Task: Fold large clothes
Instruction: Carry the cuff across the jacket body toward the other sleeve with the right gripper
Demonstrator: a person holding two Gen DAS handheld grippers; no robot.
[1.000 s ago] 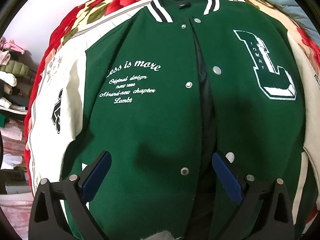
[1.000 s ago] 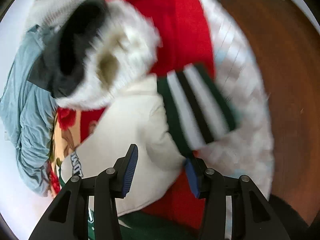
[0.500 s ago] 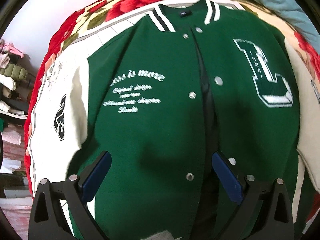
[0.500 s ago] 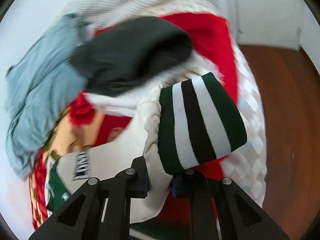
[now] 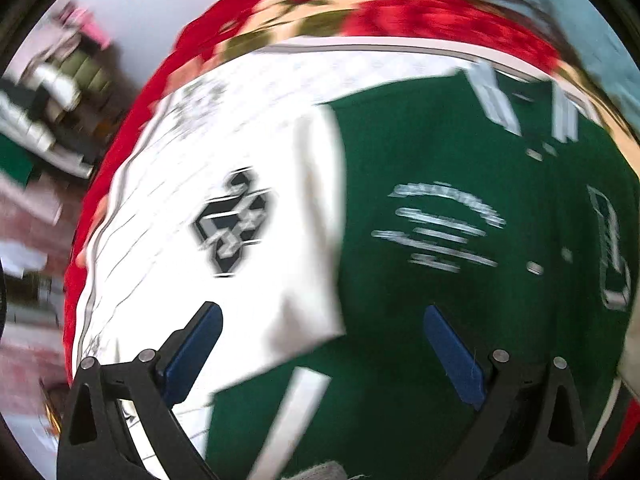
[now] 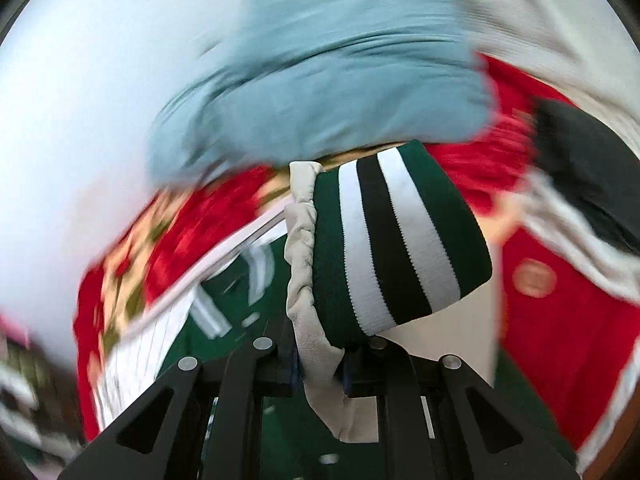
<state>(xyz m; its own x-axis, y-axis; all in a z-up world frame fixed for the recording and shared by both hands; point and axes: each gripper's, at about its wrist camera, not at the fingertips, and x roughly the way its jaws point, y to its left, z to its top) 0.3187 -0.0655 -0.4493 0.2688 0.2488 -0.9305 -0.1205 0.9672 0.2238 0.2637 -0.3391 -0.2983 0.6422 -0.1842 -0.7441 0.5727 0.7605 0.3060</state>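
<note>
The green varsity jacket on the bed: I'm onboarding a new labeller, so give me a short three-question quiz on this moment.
1. True or false: the right tongs are shut on the jacket's cream sleeve, beside its striped cuff.
2. Are the left tongs holding anything?
A. the collar
B. nothing, they are open over the jacket
C. the blue garment
3. Which colour is the bedspread border under the jacket?

Key
1. True
2. B
3. Red, with a floral print.
</note>
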